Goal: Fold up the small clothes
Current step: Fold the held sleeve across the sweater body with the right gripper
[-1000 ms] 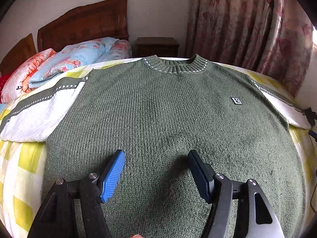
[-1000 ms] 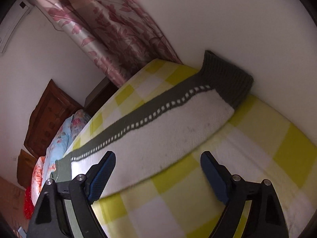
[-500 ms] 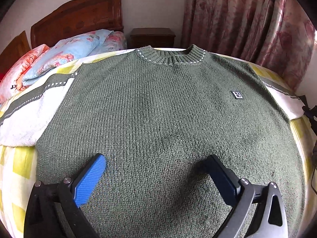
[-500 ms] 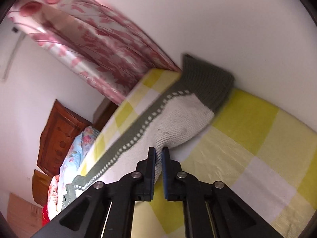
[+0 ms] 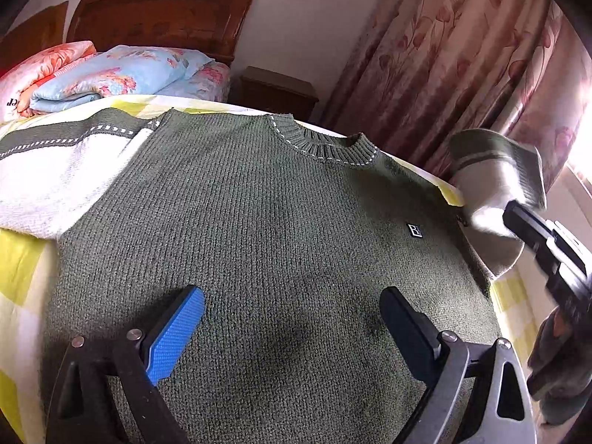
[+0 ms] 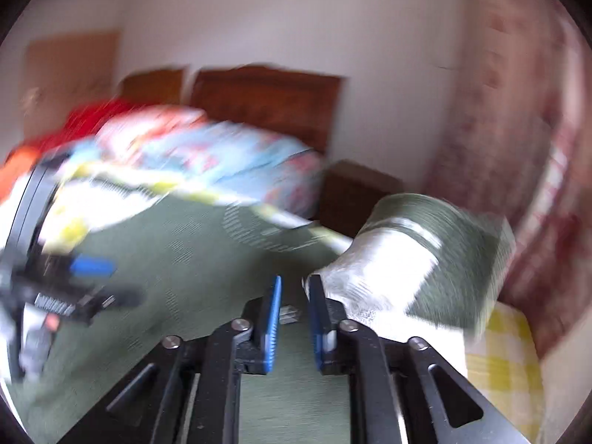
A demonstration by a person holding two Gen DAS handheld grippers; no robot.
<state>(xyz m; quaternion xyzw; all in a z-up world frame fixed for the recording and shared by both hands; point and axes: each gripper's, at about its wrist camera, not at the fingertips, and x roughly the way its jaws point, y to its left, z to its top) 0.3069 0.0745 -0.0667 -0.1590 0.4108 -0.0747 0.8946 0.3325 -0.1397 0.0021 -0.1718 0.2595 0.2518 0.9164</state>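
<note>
A green knit sweater (image 5: 259, 229) lies flat, front up, on a yellow-checked bed. Its left sleeve (image 5: 55, 177), white with a green stripe, is spread out to the left. My left gripper (image 5: 292, 318) is open and empty, low over the sweater's lower body. The right sleeve (image 5: 495, 181) is lifted off the bed and swung inward; it also shows in the blurred right wrist view (image 6: 418, 270). My right gripper (image 6: 294, 288) has its jaws slightly apart there, with the sleeve edge against the right finger. It shows in the left wrist view (image 5: 518, 214) at the sleeve.
Folded floral quilts and pillows (image 5: 107, 74) lie at the wooden headboard (image 5: 159, 11). A dark nightstand (image 5: 277, 92) stands behind the bed. Pink flowered curtains (image 5: 462, 59) hang at the right. The bedsheet (image 5: 22, 259) shows at the left.
My right gripper, shut on the right sleeve half a second ago, has lifted it and swung it inward over the sweater; its jaws now stand slightly apart. My left gripper stayed open and shifted slightly.
</note>
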